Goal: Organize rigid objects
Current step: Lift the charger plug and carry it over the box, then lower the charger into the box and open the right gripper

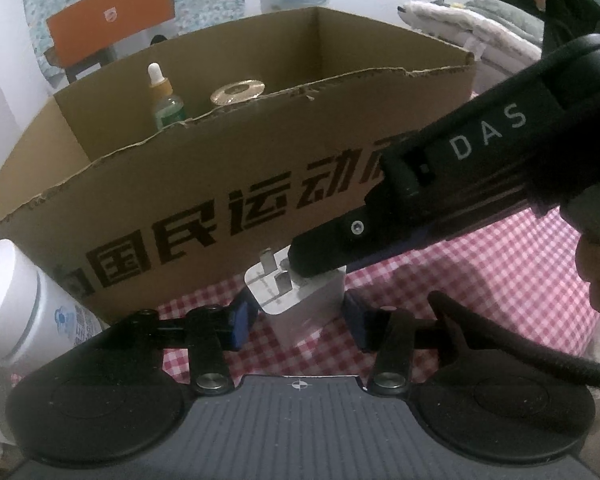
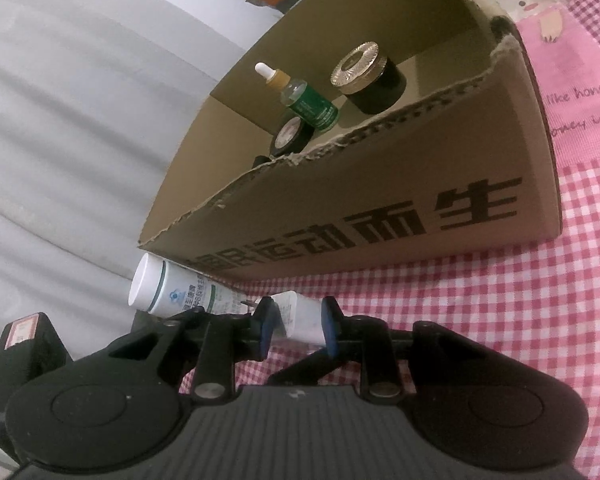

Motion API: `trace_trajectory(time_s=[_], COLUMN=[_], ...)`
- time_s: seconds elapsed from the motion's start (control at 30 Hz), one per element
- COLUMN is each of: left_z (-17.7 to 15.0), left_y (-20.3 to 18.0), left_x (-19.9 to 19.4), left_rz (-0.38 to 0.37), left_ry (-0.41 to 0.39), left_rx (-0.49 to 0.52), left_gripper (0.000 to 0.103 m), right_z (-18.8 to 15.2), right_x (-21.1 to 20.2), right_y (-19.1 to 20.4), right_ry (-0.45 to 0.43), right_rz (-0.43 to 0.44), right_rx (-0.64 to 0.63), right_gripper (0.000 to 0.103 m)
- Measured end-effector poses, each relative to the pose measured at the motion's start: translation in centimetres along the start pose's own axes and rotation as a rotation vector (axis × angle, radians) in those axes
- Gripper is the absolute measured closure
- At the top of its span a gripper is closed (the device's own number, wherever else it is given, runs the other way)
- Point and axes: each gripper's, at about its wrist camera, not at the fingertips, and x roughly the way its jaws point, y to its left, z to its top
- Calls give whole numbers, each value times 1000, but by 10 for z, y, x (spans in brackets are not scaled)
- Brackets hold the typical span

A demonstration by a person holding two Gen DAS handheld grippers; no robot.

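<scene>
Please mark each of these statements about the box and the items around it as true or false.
1. The dropper bottle stands inside the cardboard box. True.
2. The white charger lies inside the box. False: it sits on the checked cloth in front of the box.
3. The jar in the box has a gold lid. True.
4. The white tube stands upright in the box. False: it lies on its side outside, by the box's corner.
</scene>
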Motion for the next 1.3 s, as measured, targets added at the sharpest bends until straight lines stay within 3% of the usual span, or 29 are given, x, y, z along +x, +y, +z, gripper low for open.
trace_trajectory(time_s=[0.3,0.5,0.67,0.9,1.07,1.3], left_z=[0,8,33,92,124,137], left_y=[-4,-2,8,26,43,67], left_x=[-20,-54,-80,-82,-51,5], left_rz=[16,41,54,14,-26,-8], left_ry=[-34,-104,-169,-213,-151,-3], left_rx=[-14,-28,-34,-88,-148,-216], left_gripper=[58,58,58,58,58,58], right_z=[-5,-6,8,58,101,153], right_x=[-9,-25,-44,-64,-59,-2], right_y=[12,38,72,103,99,68], right_ry=[-11,-43,-91,-140,-123,26], right_rz=[-1,19,31,26,-14,-69], right_rx=[-13,-60,-141,-219,-232,-179], right_gripper=[75,75,75,75,75,75])
